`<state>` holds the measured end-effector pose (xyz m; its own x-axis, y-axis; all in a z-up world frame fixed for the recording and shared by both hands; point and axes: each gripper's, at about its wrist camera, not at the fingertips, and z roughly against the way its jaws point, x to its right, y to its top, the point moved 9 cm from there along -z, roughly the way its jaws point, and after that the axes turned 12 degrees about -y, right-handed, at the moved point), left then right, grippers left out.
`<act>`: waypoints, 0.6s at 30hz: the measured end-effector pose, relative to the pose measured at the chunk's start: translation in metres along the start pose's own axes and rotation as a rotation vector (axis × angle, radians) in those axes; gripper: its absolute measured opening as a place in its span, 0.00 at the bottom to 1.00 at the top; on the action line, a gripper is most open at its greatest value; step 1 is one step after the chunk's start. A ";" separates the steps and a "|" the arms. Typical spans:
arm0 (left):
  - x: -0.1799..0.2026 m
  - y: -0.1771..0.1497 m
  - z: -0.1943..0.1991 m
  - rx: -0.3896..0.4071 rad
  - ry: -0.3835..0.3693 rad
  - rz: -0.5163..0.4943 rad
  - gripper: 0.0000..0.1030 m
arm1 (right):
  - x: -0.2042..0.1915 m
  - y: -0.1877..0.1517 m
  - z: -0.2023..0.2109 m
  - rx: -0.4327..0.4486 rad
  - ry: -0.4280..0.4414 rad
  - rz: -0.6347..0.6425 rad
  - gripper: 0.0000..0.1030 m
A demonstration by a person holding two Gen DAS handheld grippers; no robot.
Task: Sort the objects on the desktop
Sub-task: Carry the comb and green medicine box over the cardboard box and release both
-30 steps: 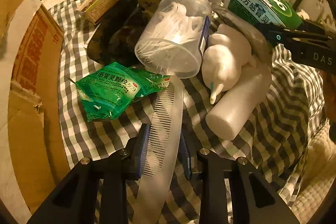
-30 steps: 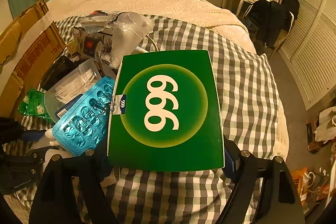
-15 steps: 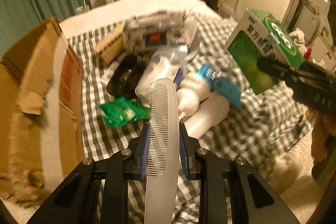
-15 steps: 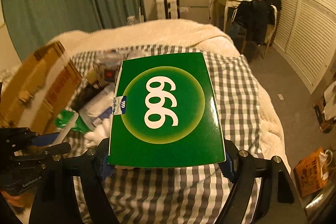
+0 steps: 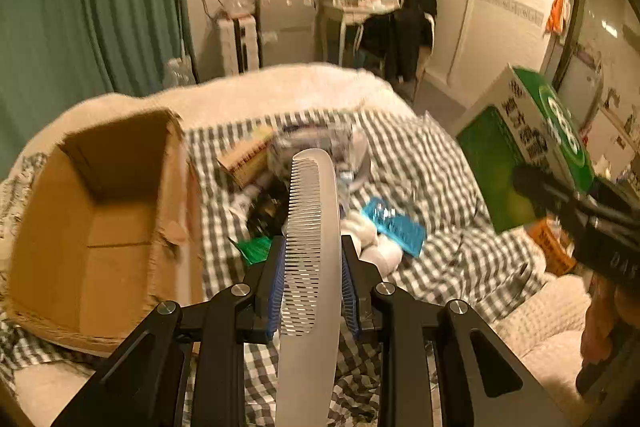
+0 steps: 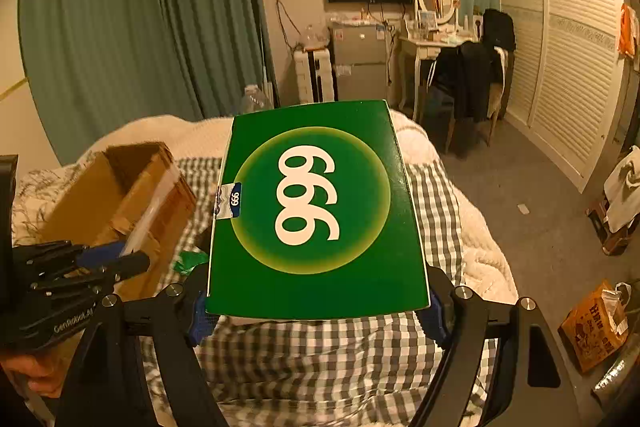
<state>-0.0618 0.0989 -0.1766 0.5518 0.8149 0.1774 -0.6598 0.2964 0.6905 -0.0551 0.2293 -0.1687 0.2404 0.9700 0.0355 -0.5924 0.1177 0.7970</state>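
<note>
Left wrist: left hand-held gripper (image 5: pixel 312 291) clamps comb (image 5: pixel 310 247); right hand-held gripper (image 6: pixel 318 307) clamps green box (image 6: pixel 316 211) above bed

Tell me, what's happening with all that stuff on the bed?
A person is sorting things with a hand-held gripper in each hand. The left hand-held gripper is shut on a white comb, lifted above the pile on the checked cloth. The right hand-held gripper is clamped on a green box, also in the air. An open cardboard box sits on the bed to the left.
</note>
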 end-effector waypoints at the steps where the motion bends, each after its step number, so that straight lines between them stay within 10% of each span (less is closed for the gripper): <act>1: 0.000 0.004 0.010 0.022 0.001 0.001 0.25 | -0.005 0.004 0.009 0.011 0.003 -0.002 0.76; 18: -0.037 0.036 0.121 0.204 0.057 0.037 0.25 | -0.066 0.050 0.095 0.135 0.072 -0.003 0.76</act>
<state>-0.0439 0.0193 -0.0735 0.4958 0.8518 0.1694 -0.5591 0.1638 0.8127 -0.0274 0.1505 -0.0742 0.1835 0.9830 -0.0059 -0.4817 0.0952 0.8712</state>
